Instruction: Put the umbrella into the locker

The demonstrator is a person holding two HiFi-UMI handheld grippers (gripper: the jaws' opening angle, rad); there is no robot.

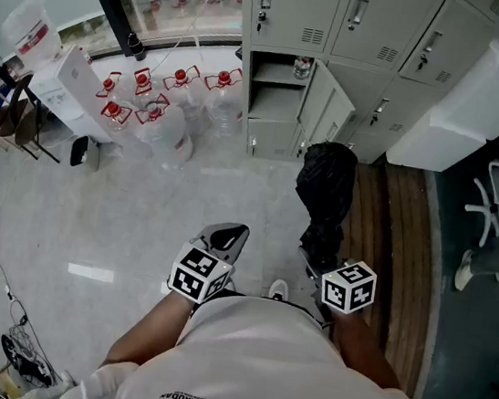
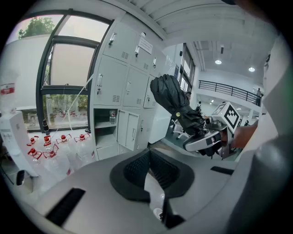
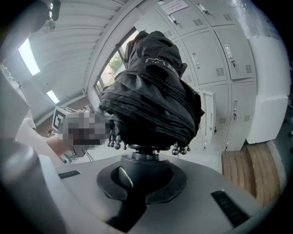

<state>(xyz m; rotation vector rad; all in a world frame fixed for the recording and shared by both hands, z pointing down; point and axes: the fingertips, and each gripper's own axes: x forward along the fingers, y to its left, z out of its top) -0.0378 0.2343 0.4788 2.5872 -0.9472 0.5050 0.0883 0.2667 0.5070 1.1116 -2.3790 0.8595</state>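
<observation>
Right claw (image 3: 142, 183) clamped on the dark handle of the folded black umbrella (image 3: 151, 91). Jaws nearly closed, handle between them. The bunched canopy stood out past the tips and filled the centre of the right claw view, metal rib tips hanging round its lower edge. In the head view the right claw (image 1: 318, 257) sat lower right of centre. The umbrella (image 1: 325, 186) rose from it toward the frame centre, in the air and outside the locker.

Left claw (image 2: 149, 155) empty, tips met, only a wedge of floor showing behind them. In the head view the left claw (image 1: 229, 234) was at lower centre, apart from the umbrella. In its own view the umbrella (image 2: 176, 105) and the right claw holding it showed at right of centre.

The open locker (image 1: 279, 87) sat top centre of the head view, up-left of the umbrella, door (image 1: 322, 107) swung out. A bottle (image 1: 302, 66) stood on its upper shelf. The other lockers in the bank were closed. Clear water jugs (image 1: 152, 107) with red caps stood on the floor (image 1: 117, 222) at upper left. Wooden platform (image 1: 397, 261) at right.
</observation>
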